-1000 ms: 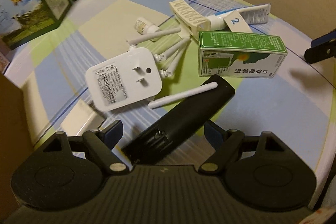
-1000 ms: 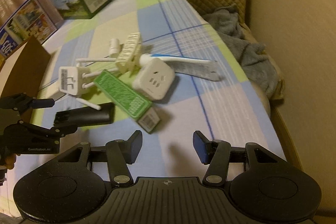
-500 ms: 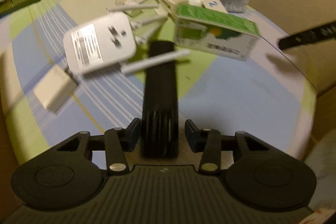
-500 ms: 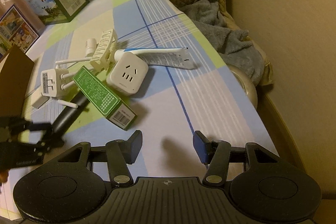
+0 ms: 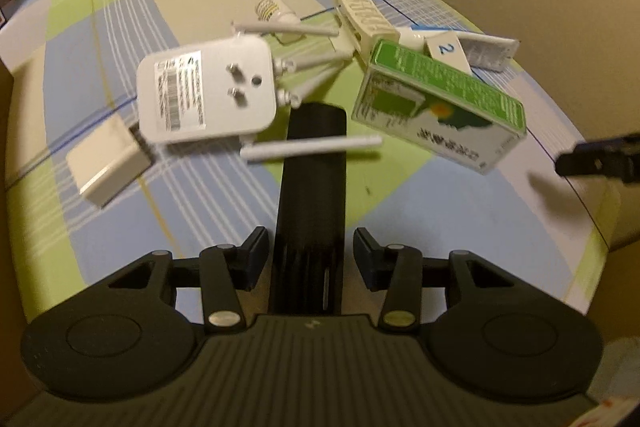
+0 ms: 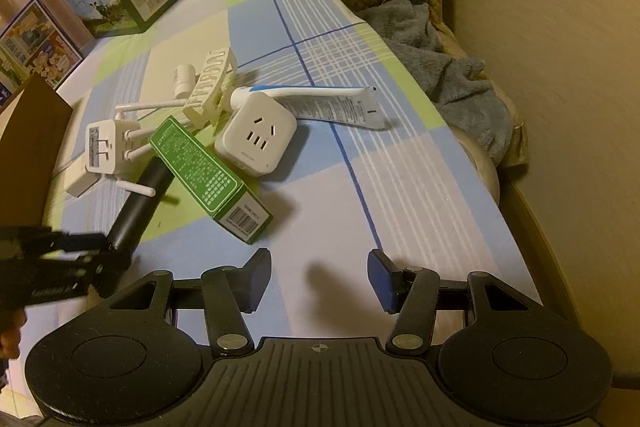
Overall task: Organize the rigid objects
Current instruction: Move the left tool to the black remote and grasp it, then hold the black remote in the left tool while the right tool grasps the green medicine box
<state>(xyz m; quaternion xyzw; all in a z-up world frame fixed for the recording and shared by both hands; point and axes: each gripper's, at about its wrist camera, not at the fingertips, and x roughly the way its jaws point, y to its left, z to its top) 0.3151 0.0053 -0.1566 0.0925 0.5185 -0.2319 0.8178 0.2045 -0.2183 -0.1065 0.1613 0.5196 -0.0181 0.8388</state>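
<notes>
Fingers (image 5: 256, 251) of left gripper (image 5: 308, 253) grasp black cylinder (image 5: 314, 179), long axis pointing toward white router (image 5: 206, 95).

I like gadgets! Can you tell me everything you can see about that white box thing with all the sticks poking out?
The white plug-in Wi-Fi extender looks like smooth plastic, a rounded flat box. It lies on the checked tablecloth with its back up, showing two metal plug prongs and a barcode label. Thin white antennas stick out from its side. One antenna lies across the black cylinder. A small cream box sits against its corner, and a green carton lies close by.
</notes>
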